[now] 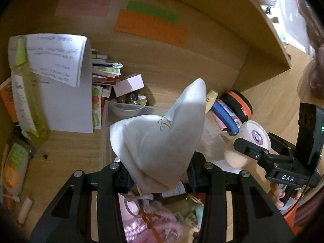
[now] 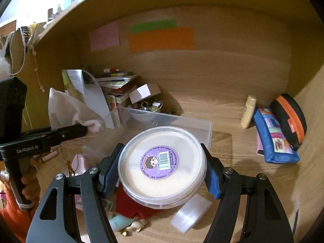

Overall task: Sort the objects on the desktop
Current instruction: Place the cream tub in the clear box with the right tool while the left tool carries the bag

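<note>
White pouch (image 1: 156, 141): pinched in the left hand-held gripper (image 1: 158, 174), held up over the clear bin (image 1: 105, 121) and hiding most of it.
Tub (image 2: 162, 166): round, purple label, clamped between the pads of the right hand-held gripper (image 2: 162, 174), above the table (image 2: 232, 162).
Around: blue pouch (image 2: 271, 135), black-orange case (image 2: 291, 119) and cream tube (image 2: 248, 111) at right; books (image 2: 119, 87) and papers (image 1: 60, 64) behind the bin.
Below: red cloth (image 2: 133, 206), small white cup (image 2: 190, 214).

Black tools (image 2: 162, 172), blue pads (image 2: 214, 182), orange sleeve (image 2: 12, 208)
</note>
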The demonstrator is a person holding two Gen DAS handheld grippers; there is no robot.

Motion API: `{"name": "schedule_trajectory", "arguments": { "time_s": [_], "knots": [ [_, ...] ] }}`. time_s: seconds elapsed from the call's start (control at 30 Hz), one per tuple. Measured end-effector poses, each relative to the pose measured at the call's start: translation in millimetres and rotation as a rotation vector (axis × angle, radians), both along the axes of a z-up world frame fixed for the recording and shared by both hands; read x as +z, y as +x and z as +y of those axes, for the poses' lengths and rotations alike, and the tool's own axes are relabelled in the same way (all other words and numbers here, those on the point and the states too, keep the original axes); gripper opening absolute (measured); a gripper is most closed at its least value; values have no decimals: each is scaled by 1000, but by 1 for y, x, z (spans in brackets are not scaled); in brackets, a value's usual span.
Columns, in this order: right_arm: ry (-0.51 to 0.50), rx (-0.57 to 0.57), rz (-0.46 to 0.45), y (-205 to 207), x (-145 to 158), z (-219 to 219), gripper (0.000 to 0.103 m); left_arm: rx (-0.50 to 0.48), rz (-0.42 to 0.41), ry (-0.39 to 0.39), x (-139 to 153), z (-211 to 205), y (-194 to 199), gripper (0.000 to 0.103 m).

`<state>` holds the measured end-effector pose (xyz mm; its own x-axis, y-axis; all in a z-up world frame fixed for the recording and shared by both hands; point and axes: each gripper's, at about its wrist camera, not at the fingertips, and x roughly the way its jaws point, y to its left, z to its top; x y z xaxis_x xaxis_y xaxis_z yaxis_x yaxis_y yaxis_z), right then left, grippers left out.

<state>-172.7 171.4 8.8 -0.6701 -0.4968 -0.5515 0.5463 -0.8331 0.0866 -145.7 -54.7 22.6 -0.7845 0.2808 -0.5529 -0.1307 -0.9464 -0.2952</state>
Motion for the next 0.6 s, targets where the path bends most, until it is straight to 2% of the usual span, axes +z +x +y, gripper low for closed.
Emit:
{"name": "schedule_trajectory", "arguments": {
  "time_s": [0.37,0.53,0.6],
  "knots": [
    [16,35,-83,-42,-18,-18,67,-14,-133,1,-29,2,-52,41],
    [49,45,-72,-47,-20,-28,67,-22,-183,13,-41,-3,-66,41],
    [67,43,-65,-50,-22,-33,67,-26,-183,-10,-42,3,-67,41]
  ]
}}
